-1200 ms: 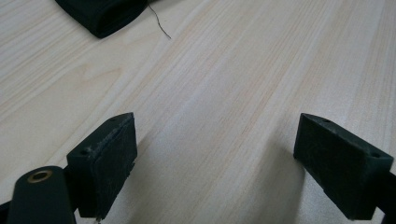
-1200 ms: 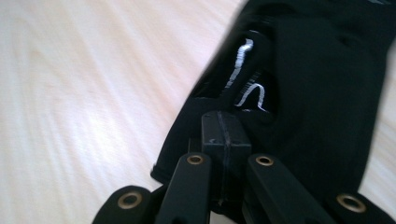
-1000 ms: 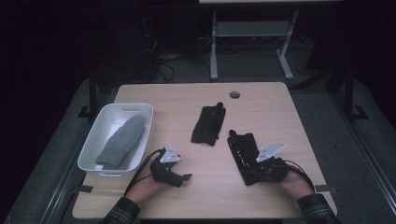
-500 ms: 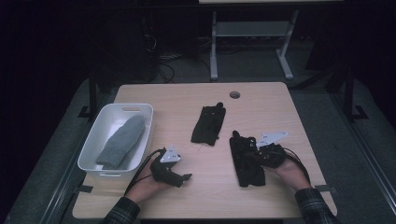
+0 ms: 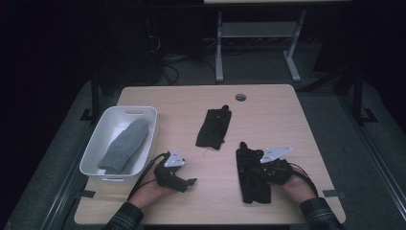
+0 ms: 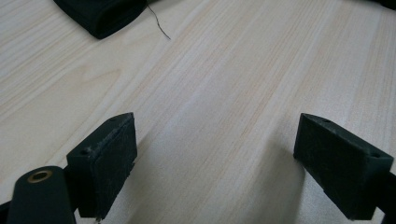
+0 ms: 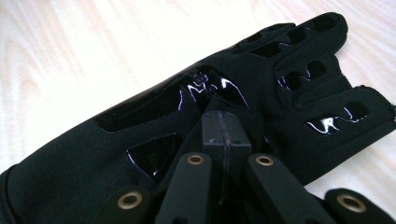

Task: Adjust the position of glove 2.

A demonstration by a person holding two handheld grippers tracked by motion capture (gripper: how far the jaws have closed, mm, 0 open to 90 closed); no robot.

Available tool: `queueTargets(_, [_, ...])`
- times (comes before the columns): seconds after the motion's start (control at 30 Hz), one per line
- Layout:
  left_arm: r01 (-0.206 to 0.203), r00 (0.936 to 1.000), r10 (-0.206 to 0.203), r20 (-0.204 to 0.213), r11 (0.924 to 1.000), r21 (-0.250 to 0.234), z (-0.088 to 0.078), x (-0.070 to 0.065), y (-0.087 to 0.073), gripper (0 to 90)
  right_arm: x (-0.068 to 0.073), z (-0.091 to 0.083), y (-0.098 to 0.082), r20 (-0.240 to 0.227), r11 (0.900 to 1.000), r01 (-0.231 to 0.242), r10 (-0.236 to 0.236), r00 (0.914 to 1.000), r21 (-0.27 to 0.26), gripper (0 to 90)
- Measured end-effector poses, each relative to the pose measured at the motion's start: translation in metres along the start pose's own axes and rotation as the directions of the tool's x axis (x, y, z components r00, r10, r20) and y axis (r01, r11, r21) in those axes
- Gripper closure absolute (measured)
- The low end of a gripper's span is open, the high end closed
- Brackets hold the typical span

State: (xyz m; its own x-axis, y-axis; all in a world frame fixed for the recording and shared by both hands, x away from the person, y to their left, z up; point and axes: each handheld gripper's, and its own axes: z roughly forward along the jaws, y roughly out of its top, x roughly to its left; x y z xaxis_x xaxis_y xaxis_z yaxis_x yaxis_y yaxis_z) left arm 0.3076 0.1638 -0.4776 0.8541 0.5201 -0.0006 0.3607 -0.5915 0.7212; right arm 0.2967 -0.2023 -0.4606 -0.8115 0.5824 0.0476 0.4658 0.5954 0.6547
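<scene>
right gripper (image 7: 223,133) pressing lengthwise black glove (image 7: 196,116), fingertips away.

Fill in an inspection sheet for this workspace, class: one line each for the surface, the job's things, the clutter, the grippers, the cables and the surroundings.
Surface: pale wooden table with a round cable hole near its far edge.
Job's things: near black glove lying flat under the right hand-held gripper; far black glove lying alone mid-table.
Clutter: white bin at the table's left holding a grey sock.
Grippers: left hand-held gripper open over bare wood; right hand-held gripper shut, its tip on the near glove's palm; whether it pinches fabric is unclear.
Cables: black cable trailing from the left gripper.
Surroundings: dark room, grey desk frame beyond the table.
</scene>
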Motion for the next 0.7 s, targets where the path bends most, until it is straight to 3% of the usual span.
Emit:
queueTargets(0.17, [0.0,1.0,0.0,0.01,1.0,0.0,0.0,0.001,0.0,12.3,0.01,-0.002,-0.001,-0.003,1.0,0.017,-0.017,0.9998,-0.001,89.1])
queueTargets(0.3, [-0.006,0.9999,0.006,0.014,1.0,-0.001,0.0,0.001,0.0,12.4,0.002,-0.009,-0.002,0.037,0.998,-0.008,0.01,0.9992,-0.06,76.5])
queueTargets(0.43, [-0.003,0.9999,0.003,0.014,1.0,0.0,0.0,0.001,0.0,12.4,-0.01,-0.016,-0.009,0.093,0.994,-0.053,0.062,0.9938,-0.091,55.6])
queueTargets(0.53, [0.001,1.0,-0.001,0.002,0.9992,0.041,0.0,0.002,0.005,12.9,-0.021,-0.02,-0.017,0.147,0.99,-0.082,0.098,0.9843,-0.115,38.5])
queueTargets(0.7, [0.01,0.9999,-0.01,0.002,0.9988,0.048,0.0,0.005,0.012,22.0,-0.042,-0.026,-0.034,0.206,0.98,-0.157,0.18,0.9618,-0.122,27.2])
